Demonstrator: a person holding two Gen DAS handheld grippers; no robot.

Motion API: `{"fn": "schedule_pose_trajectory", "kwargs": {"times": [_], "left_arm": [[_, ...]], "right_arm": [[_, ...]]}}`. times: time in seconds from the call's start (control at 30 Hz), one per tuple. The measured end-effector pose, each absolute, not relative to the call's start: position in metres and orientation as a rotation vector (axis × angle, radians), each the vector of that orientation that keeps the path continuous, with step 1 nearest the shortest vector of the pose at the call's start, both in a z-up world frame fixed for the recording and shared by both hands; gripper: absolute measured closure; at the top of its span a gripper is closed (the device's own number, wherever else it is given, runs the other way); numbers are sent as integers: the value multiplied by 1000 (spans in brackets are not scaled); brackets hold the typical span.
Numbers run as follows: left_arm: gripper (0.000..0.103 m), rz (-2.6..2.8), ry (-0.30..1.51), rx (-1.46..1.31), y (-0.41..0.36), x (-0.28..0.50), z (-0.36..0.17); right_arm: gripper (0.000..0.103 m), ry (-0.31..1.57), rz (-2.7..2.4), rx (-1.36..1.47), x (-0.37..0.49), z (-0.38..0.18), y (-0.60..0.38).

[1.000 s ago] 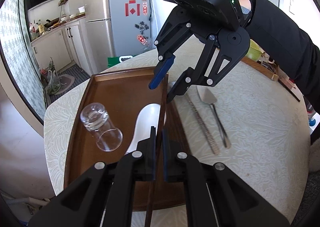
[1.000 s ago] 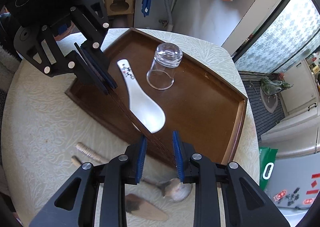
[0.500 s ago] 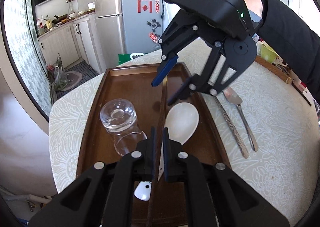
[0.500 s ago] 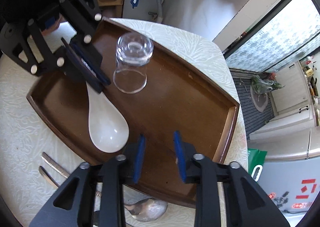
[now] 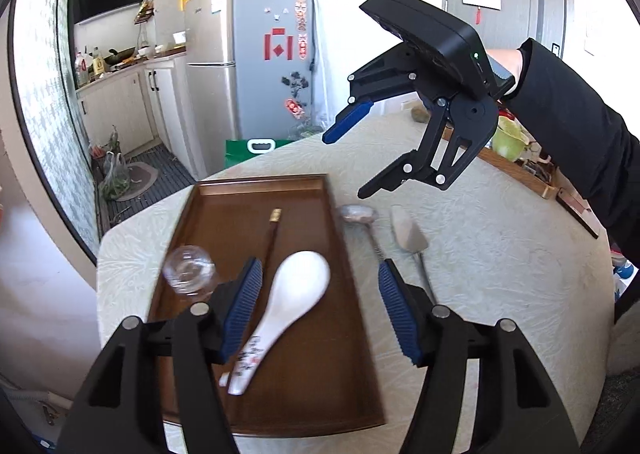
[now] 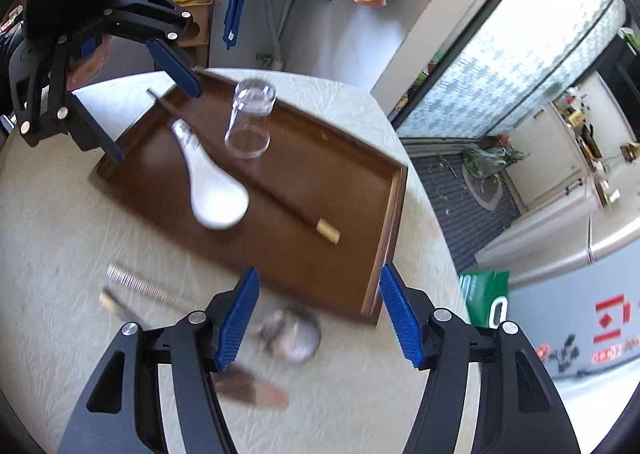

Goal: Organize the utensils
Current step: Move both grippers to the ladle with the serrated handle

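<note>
A dark chopstick (image 5: 272,242) with a gold end (image 6: 328,231) lies loose in the brown tray (image 5: 332,210), beside a white ceramic spoon (image 5: 296,286) and a clear glass (image 6: 250,122) on its side. My left gripper (image 5: 320,314) hovers over the tray's near end, jaws opening, pads touching nothing. It also shows in the right wrist view as the left gripper (image 6: 148,106). My right gripper (image 6: 320,318) hangs above the tray's edge and the table, jaws opening and nothing between them. The left wrist view shows the right gripper (image 5: 352,158) lifted off the table.
On the pale patterned table (image 5: 500,274) beside the tray lie a metal spoon (image 6: 292,334), a cake server (image 5: 408,232) and a ridged metal handle (image 6: 148,286). A person's black sleeve (image 5: 580,126) reaches in from the right. A green cup (image 5: 506,138) and a wooden board stand at the far edge.
Both grippers were shut on the chopstick above the tray; both have opened and drawn back, and the chopstick now lies in the tray next to the white spoon.
</note>
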State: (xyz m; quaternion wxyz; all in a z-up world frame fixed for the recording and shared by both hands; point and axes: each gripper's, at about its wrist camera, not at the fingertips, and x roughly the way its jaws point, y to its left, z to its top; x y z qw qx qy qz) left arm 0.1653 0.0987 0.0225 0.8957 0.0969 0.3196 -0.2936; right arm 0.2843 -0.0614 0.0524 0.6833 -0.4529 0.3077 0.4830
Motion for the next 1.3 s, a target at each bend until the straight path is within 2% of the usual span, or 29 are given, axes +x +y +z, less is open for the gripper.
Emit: {"fn": "schedule_pose_trajectory", "kwargs": {"times": [0.4, 0.53, 0.7, 1.0, 1.17, 1.23, 1.27, 1.3], "left_arm": [[38, -633, 792, 263, 13, 161, -21], [38, -607, 825, 239, 7, 166, -30], [38, -559, 847, 225, 9, 175, -36], [38, -559, 874, 235, 6, 181, -47], [39, -564, 871, 233, 7, 185, -48], [47, -573, 883, 240, 7, 186, -50], [52, -574, 895, 242, 9, 186, -53], [53, -580, 887, 238, 10, 185, -52]], "right_arm": [[41, 685, 1197, -1139, 238, 12, -79], [48, 691, 1242, -1166, 247, 9, -73], [52, 698, 1310, -1169, 250, 7, -68], [53, 707, 1356, -1217, 255, -7, -60], [55, 795, 1408, -1184, 268, -7, -53], [63, 836, 1436, -1161, 272, -7, -52], [64, 847, 1441, -1153, 273, -8, -51], [65, 855, 1444, -1146, 273, -8, -51]]}}
